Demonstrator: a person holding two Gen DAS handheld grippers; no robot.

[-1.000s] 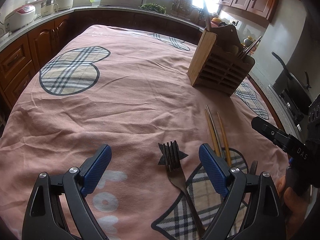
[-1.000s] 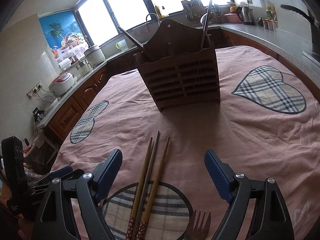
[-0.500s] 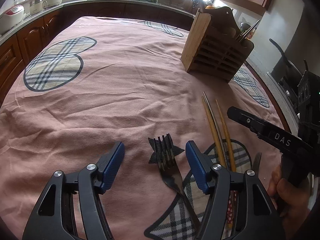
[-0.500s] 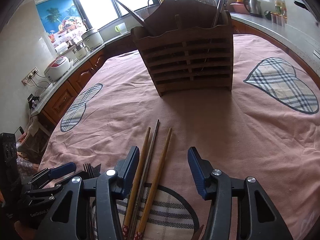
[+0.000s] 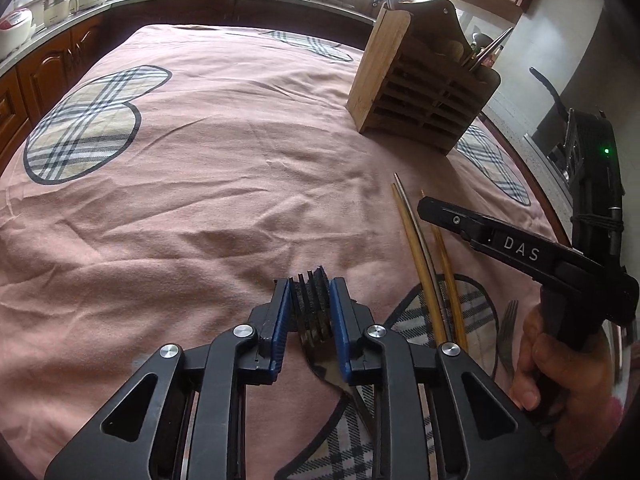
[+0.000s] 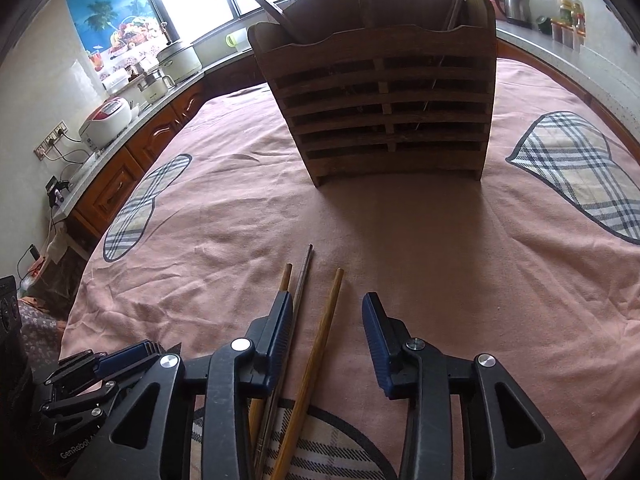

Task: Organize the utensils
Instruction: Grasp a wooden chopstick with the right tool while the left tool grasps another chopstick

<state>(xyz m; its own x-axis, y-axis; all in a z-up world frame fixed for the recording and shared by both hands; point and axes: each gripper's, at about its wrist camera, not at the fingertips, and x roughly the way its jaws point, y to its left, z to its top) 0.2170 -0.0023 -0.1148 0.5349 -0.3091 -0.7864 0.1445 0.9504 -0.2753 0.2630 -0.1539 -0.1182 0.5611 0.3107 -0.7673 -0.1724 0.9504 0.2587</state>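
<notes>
Pink cloth (image 5: 208, 216): left gripper (image 5: 310, 308) fingers closing, pinching fork (image 5: 312, 300); right gripper (image 6: 326, 320) fingers closing, still spread w/ chopsticks (image 6: 320, 332) between.

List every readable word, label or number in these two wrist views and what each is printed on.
"DAS": white letters on the side of the right gripper, in the left wrist view.
"GenRobot": partly cut off, on the body of the left gripper, in the right wrist view.
Wall poster: no legible text.

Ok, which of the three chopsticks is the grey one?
The middle chopstick: thinner, its tip reaching furthest toward the wooden holder. The left chopstick and right chopstick are brown wood.
</notes>
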